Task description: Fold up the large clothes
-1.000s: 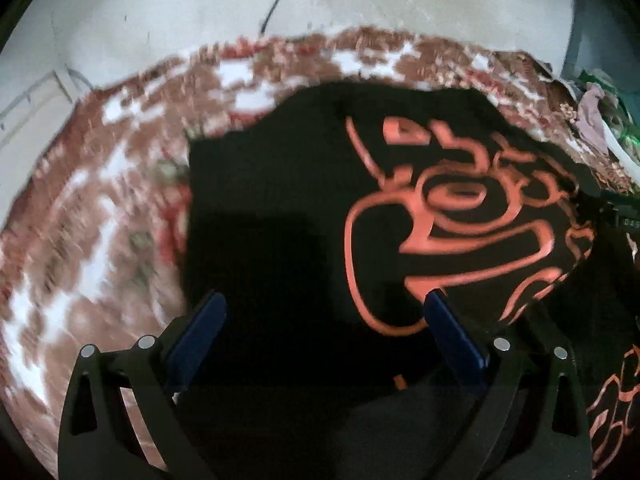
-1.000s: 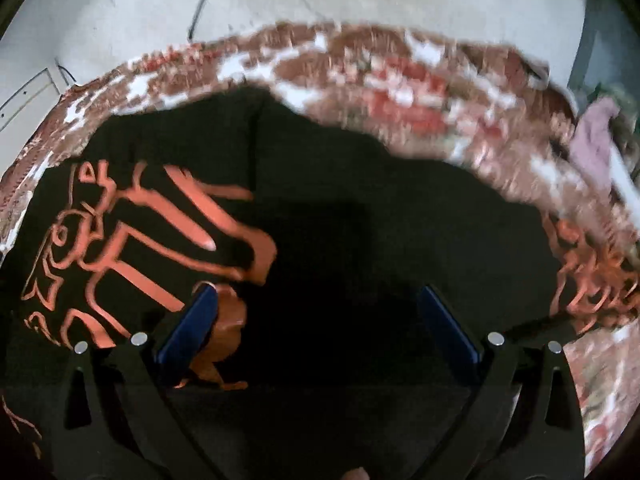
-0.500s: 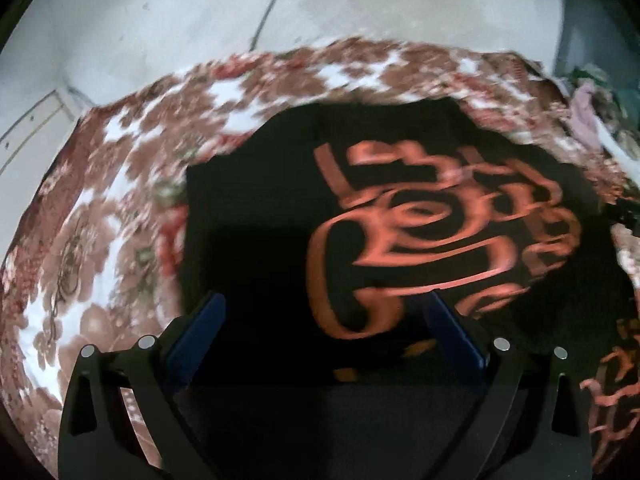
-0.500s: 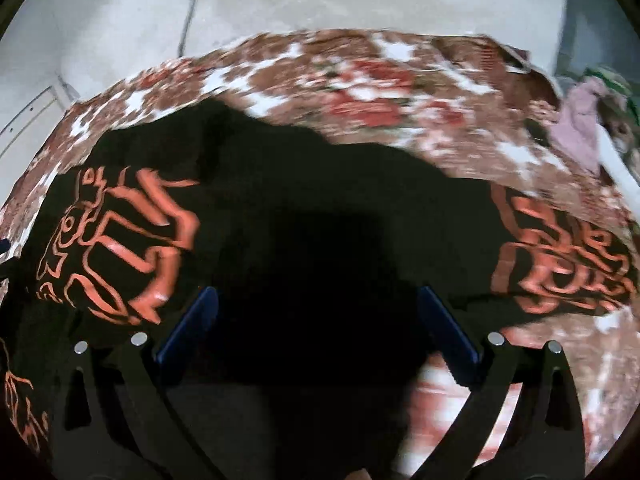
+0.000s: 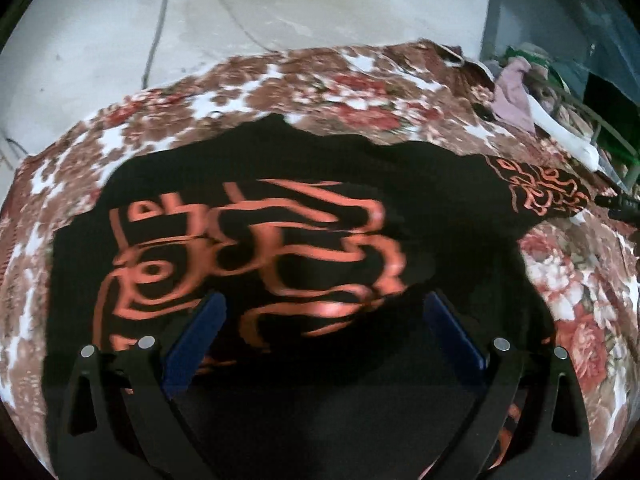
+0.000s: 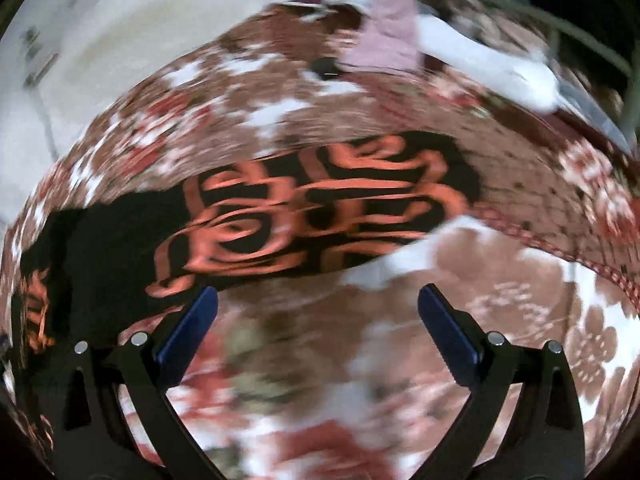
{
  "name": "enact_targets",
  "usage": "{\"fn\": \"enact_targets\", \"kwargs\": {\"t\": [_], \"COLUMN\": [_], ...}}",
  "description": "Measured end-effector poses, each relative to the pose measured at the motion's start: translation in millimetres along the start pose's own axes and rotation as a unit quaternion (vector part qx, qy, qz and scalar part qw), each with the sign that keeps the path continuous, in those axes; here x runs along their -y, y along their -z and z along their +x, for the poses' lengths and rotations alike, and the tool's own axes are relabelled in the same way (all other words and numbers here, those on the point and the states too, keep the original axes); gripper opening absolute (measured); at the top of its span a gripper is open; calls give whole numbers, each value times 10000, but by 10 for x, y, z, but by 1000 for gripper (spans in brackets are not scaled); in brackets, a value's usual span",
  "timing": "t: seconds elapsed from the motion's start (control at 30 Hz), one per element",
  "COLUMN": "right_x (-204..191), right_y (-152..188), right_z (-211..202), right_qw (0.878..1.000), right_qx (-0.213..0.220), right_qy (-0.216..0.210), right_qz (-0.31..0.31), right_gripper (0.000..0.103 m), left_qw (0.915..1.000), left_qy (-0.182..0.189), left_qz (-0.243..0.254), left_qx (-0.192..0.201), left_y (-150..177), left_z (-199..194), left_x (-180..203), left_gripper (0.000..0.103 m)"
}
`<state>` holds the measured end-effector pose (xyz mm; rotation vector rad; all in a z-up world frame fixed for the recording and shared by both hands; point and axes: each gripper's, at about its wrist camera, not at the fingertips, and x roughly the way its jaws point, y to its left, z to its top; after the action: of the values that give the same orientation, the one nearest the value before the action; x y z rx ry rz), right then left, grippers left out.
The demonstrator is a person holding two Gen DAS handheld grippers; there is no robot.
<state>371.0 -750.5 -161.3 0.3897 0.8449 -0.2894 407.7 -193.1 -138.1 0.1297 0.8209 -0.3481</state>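
Note:
A black shirt with an orange line print (image 5: pixel 256 256) lies spread on a floral bedspread (image 5: pixel 328 92). My left gripper (image 5: pixel 326 300) is open and empty, above the shirt's near part. The shirt's right sleeve, also printed orange (image 5: pixel 540 190), reaches to the right. In the right wrist view that printed sleeve (image 6: pixel 320 204) lies ahead and to the left. My right gripper (image 6: pixel 318 294) is open and empty, over the bare bedspread (image 6: pixel 500 304) just past the sleeve's edge. This view is motion-blurred.
A pale wall (image 5: pixel 280 12) with a cable and socket stands behind the bed. A pile of pink and white clothes (image 5: pixel 524 92) lies at the far right corner, also in the right wrist view (image 6: pixel 400 36). A green frame (image 5: pixel 600 128) stands beside it.
Both grippers have swung to the right. The left view now shows the whole printed front and the right sleeve. The right gripper has moved off the shirt body to the bedspread beside the sleeve.

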Motion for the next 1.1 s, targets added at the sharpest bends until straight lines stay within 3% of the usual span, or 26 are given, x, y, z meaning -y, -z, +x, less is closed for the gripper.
{"fn": "enact_targets", "kwargs": {"t": [0.2,0.43,0.7,0.8,0.87,0.93,1.1], "right_x": [906,1094,1194,1267,1339,1431,1366], "right_y": [-198,-349,-485,-493,-472,-428,-422], "right_z": [412,706,917,943,958,985,865], "right_qw": [9886,9742,9631,9637,9638,9614,9691], "right_qx": [-309,-262,-126,-186,-227,-296,-186], "right_qy": [-713,-1515,-1901,-1825,-1730,-1741,-1681], "right_qz": [1292,1652,1903,1939,2017,2110,1795], "right_gripper": [98,98,94,76,47,29,22], "left_qw": [9998,9988,9987,9987,9984,9978,9988], "left_qy": [180,317,394,345,395,512,416], "left_qz": [-8,-73,-137,-111,-222,-348,-265], "left_qx": [-33,-357,-289,-354,-349,-239,-17], "left_y": [-34,27,178,201,192,162,94], "left_z": [211,500,517,543,551,524,509], "left_x": [399,551,523,480,455,487,718], "left_gripper": [97,97,97,97,96,96,96]}}
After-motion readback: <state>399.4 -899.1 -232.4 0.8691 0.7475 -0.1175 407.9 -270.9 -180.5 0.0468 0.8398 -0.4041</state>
